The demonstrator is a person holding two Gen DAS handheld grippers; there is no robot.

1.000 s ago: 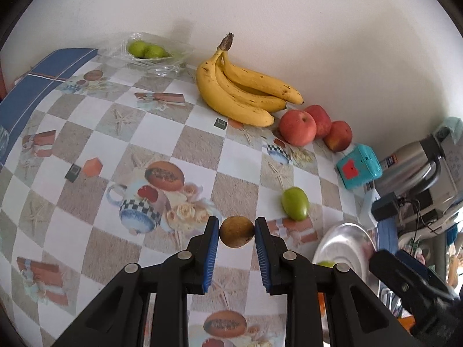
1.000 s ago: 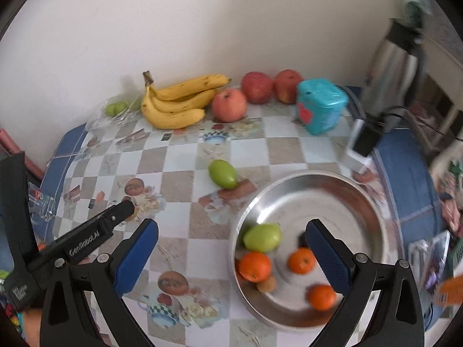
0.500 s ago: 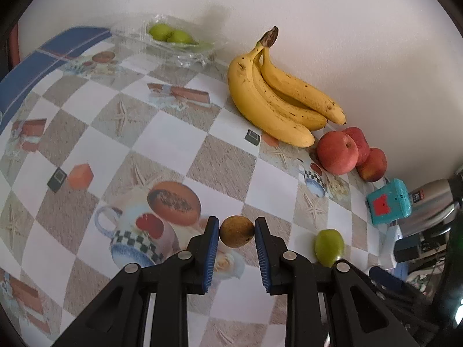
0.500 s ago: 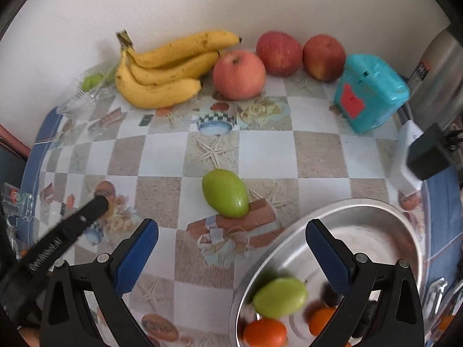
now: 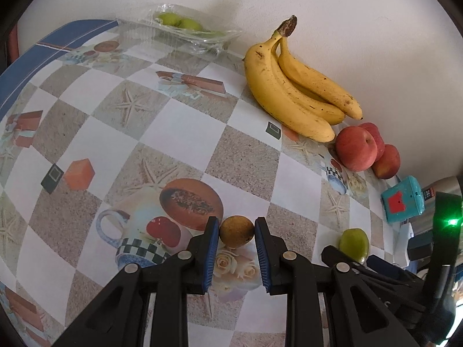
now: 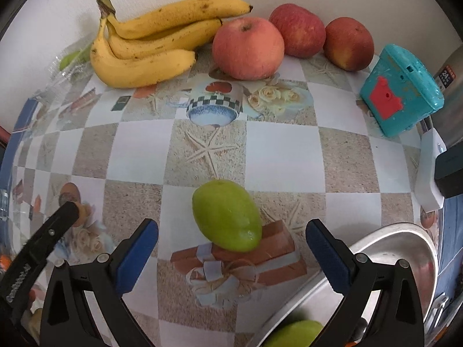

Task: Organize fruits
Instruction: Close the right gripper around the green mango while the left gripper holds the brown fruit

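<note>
My left gripper (image 5: 236,231) is shut on a small brown round fruit (image 5: 236,231), held just above the patterned tablecloth. My right gripper (image 6: 231,231) is open, its blue pads on either side of a green mango (image 6: 226,215) that lies on the cloth, without touching it. That green mango (image 5: 354,244) also shows at the right of the left wrist view. A bunch of bananas (image 6: 150,46) and three red apples (image 6: 247,48) lie along the wall. Part of a steel bowl (image 6: 399,248) with another green fruit (image 6: 295,334) sits at the lower right.
A clear plastic tray (image 5: 185,34) with green fruits stands at the far left by the wall. A teal box (image 6: 400,89), a white adapter (image 6: 428,170) and a steel kettle (image 6: 451,69) crowd the right edge. The left gripper's finger (image 6: 43,240) reaches in at the right wrist view's left.
Both grippers have come down toward the table. The right one moved off the steel bowl and now straddles the green mango. The left still holds the brown fruit.
</note>
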